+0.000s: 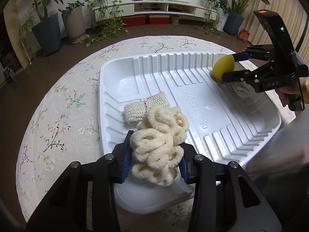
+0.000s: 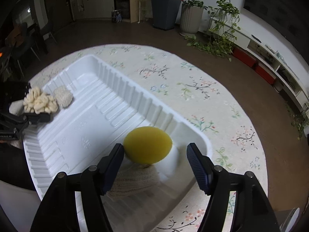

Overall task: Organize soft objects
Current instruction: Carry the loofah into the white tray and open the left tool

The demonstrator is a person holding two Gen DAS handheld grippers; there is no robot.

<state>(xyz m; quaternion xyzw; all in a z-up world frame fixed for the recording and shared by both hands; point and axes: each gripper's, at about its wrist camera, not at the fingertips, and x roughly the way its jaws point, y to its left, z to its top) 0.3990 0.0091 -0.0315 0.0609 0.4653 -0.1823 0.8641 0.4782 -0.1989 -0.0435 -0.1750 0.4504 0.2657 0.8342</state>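
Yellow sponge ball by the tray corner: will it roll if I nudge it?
Probably. The yellow sponge ball looks rounded and light, so it may roll along the white tray. The ribbed wall beside it should stop it. It likely squashes when gripped.

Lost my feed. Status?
Left gripper around loopy scrubber. Right gripper open, yellow sponge loose in tray. Nothing blocking.

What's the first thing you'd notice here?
A fluffy cream bundle of loops sits between the left gripper's fingers over the near end of a big white tray. At the tray's far corner, a bright yellow sponge ball lies between the right gripper's open jaws.
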